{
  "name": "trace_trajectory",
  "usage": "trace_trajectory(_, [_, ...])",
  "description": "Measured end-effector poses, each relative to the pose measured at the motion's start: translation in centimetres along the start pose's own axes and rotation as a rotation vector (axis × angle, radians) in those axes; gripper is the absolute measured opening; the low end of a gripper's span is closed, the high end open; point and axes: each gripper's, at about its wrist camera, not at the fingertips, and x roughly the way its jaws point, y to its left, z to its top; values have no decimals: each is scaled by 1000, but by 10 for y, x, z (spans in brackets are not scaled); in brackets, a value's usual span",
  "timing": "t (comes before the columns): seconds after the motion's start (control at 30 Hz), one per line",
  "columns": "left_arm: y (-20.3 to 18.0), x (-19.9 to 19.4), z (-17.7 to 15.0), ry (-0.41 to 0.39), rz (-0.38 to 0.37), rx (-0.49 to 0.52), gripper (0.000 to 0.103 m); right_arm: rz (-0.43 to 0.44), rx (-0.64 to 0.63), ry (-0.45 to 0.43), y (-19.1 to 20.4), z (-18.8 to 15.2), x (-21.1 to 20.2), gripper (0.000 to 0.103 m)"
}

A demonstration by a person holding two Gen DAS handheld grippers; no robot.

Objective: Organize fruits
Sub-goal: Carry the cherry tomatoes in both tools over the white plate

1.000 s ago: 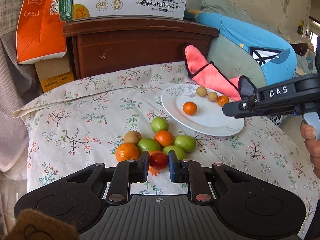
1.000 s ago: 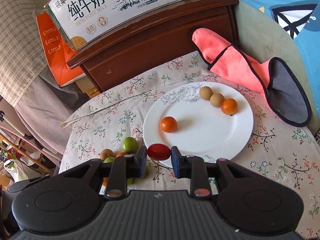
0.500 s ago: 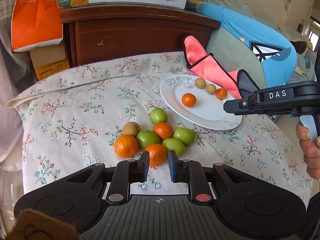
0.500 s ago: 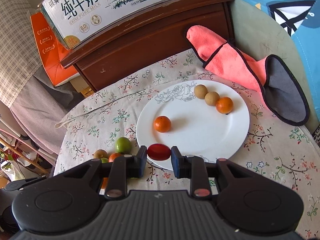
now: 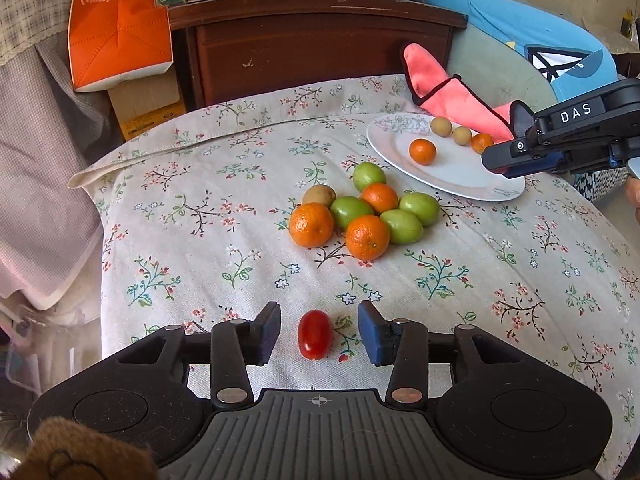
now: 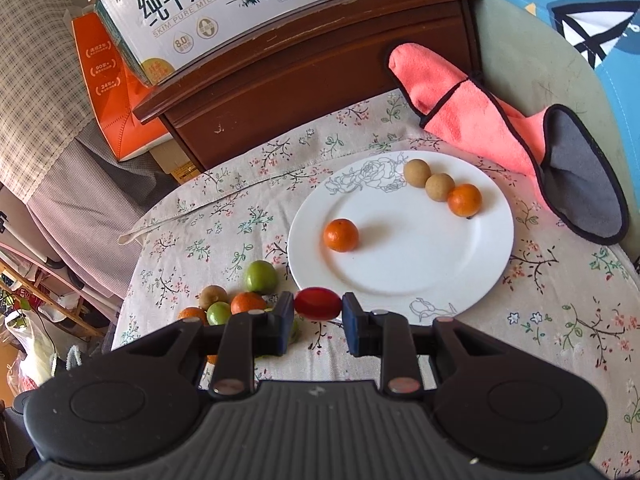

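My left gripper [image 5: 319, 330] hovers low over the flowered tablecloth [image 5: 200, 216] near its front edge. Its jaws are opening, and a red cherry tomato [image 5: 315, 334] lies on the cloth between them, untouched by either pad. Beyond it sits a cluster of oranges and green fruits [image 5: 360, 212] with one brown fruit. My right gripper [image 6: 318, 312] is shut on a second red cherry tomato [image 6: 318, 303] just above the near rim of the white plate [image 6: 400, 264]. Two small oranges [image 6: 341, 235] and two tan round fruits [image 6: 416, 173] rest on the plate. The right gripper [image 5: 504, 160] also shows in the left wrist view.
A pink and grey mitt [image 6: 480, 120] lies behind the plate. A dark wooden cabinet [image 5: 320, 52] stands at the table's far side with a milk carton box [image 6: 224, 4] on top and an orange box [image 5: 116, 28] beside it. Blue cushions fill the right.
The left gripper drew back from the fruit cluster toward the table's front, sank, and opened; its red tomato now lies on the cloth. The right gripper kept still with its tomato.
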Motion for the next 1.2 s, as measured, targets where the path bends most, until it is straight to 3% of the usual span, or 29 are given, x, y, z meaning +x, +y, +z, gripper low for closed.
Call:
trace_trajectory(0.13, [-5, 10, -4, 7, 4, 18, 38, 3, 26, 25, -5, -1, 5, 26])
trace_trajectory(0.17, [-7, 13, -6, 16, 8, 25, 26, 5, 37, 30, -6, -1, 7, 26])
trace_trajectory(0.27, [-10, 16, -5, 12, 7, 19, 17, 0, 41, 35, -8, 0, 9, 26])
trace_trajectory(0.43, [-11, 3, 9, -55, -21, -19, 17, 6, 64, 34, -14, 2, 9, 26])
trace_trajectory(0.67, [-20, 1, 54, -130, -105, -65, 17, 1, 105, 13, -26, 13, 10, 26])
trace_trajectory(0.87, [-30, 25, 83, -131, -181, -78, 17, -3, 142, 15, -36, 18, 13, 26])
trace_trajectory(1.2, [-52, 63, 100, -89, -267, -69, 17, -13, 237, 23, -51, 21, 24, 26])
